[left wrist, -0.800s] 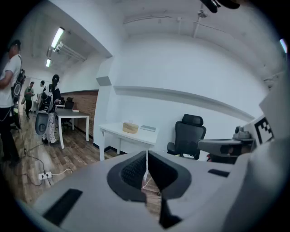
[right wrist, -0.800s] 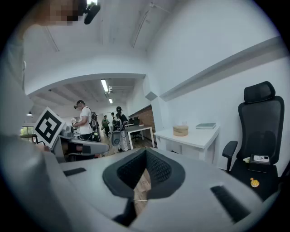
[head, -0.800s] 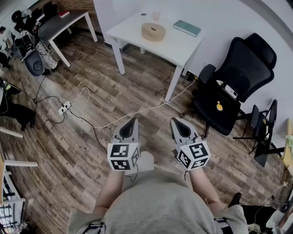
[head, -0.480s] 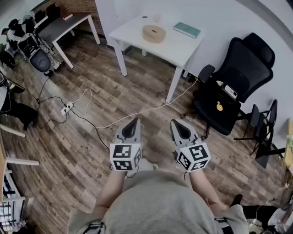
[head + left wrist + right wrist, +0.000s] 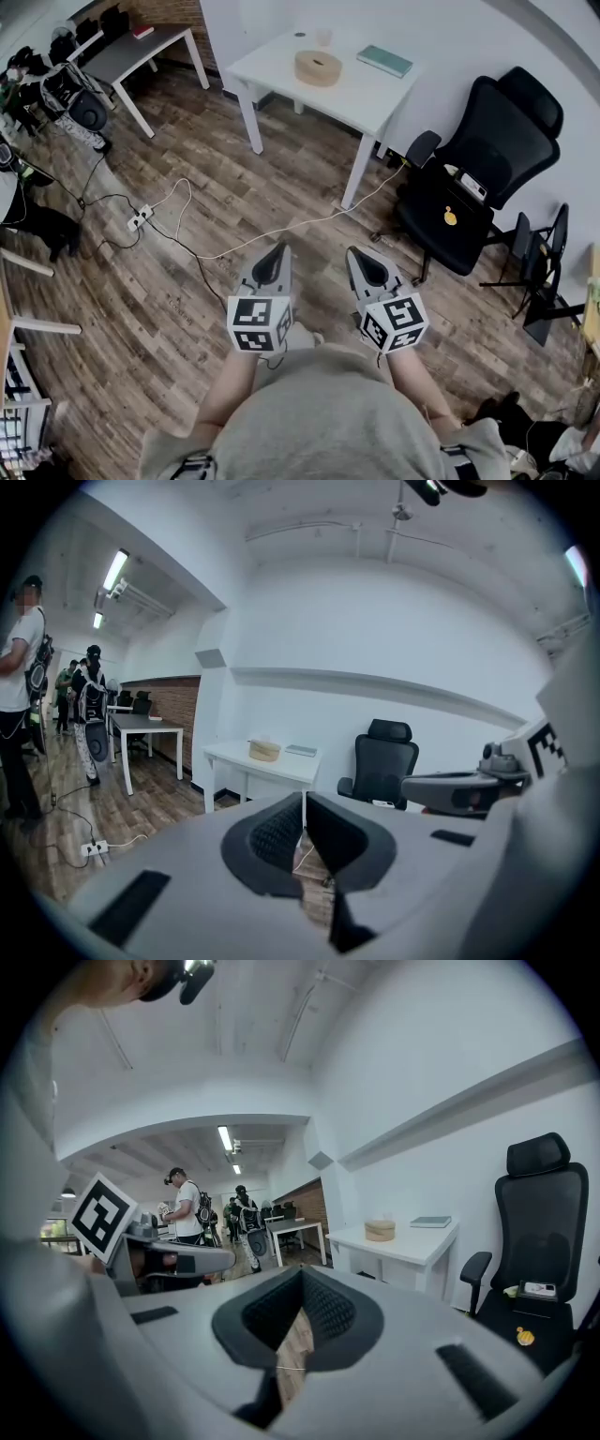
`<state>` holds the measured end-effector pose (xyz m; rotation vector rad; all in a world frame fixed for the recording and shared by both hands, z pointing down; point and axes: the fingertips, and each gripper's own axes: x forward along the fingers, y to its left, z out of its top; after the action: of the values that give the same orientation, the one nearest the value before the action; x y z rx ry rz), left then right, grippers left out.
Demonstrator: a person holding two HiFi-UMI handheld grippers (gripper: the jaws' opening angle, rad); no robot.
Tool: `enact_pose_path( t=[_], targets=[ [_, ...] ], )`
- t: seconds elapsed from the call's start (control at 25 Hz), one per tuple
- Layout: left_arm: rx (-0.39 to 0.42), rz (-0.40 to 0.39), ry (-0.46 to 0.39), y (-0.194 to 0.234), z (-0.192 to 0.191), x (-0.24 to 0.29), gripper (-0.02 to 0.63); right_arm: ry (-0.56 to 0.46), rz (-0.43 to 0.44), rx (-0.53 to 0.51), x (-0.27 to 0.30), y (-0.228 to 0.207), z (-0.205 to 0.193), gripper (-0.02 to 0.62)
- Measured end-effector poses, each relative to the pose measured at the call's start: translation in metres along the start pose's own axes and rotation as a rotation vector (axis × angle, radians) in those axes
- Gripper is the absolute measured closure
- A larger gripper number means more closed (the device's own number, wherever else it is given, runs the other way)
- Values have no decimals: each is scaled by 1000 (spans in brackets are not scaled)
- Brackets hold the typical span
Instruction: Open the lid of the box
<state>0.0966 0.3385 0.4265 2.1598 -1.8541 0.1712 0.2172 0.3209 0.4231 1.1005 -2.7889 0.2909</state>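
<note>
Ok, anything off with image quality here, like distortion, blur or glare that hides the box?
Head view: strong fisheye bowing at the edges, even light, the box on the white table sharp. Left gripper view: black round vignette, bright ceiling strip lights without washout, a mosaic patch on the face of the person at left. Right gripper view: same vignette, box small but clear.

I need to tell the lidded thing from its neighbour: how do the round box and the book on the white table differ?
The round box is tan and cylindrical; the book is teal, thin and rectangular. The box stands higher than the book. The box sits mid-table, the book by the far edge. Both rest on the white table, apart from each other.
</note>
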Motion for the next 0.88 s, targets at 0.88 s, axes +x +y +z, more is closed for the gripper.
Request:
enact_pose_path(
  t=[0.88],
  targets=[
    [0, -16, -1, -16, -3, -7, 537, 28, 4, 17, -10, -5, -9, 566]
  ],
)
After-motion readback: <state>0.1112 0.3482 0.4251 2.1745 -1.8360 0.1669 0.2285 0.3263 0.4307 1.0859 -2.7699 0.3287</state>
